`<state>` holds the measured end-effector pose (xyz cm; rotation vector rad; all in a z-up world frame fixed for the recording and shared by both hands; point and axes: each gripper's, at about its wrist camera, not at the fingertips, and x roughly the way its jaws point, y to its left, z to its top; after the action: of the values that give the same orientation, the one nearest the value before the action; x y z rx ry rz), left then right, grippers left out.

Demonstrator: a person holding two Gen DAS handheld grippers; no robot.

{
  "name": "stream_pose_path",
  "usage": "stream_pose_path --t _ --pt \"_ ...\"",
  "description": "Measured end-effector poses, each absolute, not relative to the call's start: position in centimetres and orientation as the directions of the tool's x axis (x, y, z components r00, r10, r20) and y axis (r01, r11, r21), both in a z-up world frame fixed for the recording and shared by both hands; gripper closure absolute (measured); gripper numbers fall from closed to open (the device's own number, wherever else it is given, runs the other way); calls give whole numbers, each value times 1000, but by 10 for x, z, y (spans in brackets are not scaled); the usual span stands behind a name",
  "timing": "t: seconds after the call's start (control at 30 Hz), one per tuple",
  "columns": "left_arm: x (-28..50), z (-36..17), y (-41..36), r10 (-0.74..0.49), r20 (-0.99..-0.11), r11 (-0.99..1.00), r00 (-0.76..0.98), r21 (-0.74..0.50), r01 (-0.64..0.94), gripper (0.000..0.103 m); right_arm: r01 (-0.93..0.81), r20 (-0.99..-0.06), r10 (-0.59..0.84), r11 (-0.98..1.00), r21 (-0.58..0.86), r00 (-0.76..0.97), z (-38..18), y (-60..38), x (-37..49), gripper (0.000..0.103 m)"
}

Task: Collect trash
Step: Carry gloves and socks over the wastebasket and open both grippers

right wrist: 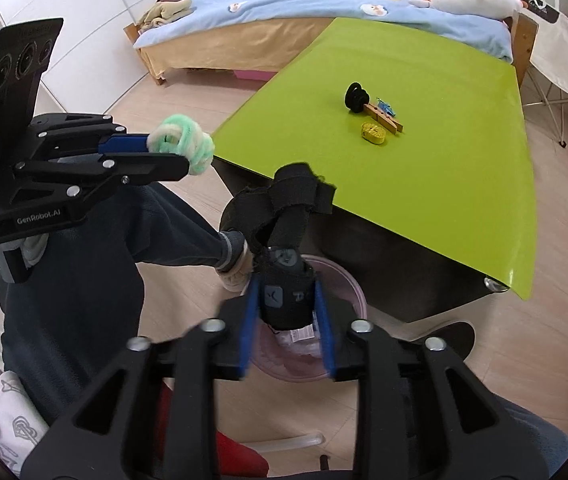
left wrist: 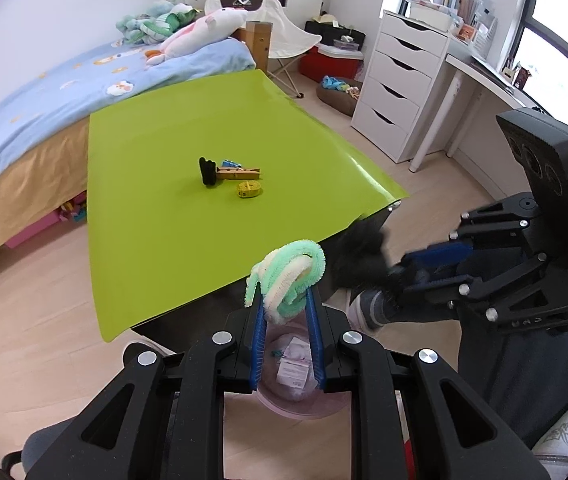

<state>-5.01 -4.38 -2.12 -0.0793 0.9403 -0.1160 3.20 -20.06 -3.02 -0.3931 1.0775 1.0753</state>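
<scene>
Daylight is coming through the window (left wrist: 556,40), blowing out there; fisheye is bending edges, dark corners vignetting, black strap (right wrist: 288,280) blurring slightly.

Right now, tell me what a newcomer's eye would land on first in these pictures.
First the bright green table, bare except for a small cluster at its middle: a black clip, a wooden clothespin and a yellow tape measure. Next, the two grippers off its near edge: the left gripper pinches a fuzzy green-and-white bundle, and a black strap sits between the right gripper's parted jaws. Both hover over a pink bin on the floor.
</scene>
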Motion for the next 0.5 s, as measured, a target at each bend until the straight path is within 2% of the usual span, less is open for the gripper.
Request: stream_pose_path --t 0.07,0.17,0.3,0.5 --pt "-49 -22 -45 -137 -802 990 581 -119 70 84 -847 -852 518 484 219 76 -28 -203 35 28" --pt "-48 -24 -47 -147 -804 989 576 -122 81 84 -829 -846 522 515 216 104 -24 -209 40 11" --pt "-48 -28 -54 -169 -810 985 561 -131 108 84 -808 -846 514 555 200 143 -19 -216 46 7" --pt "-45 -33 -64 -206 -818 977 537 -147 152 84 -780 -843 504 597 185 186 -14 -228 53 7"
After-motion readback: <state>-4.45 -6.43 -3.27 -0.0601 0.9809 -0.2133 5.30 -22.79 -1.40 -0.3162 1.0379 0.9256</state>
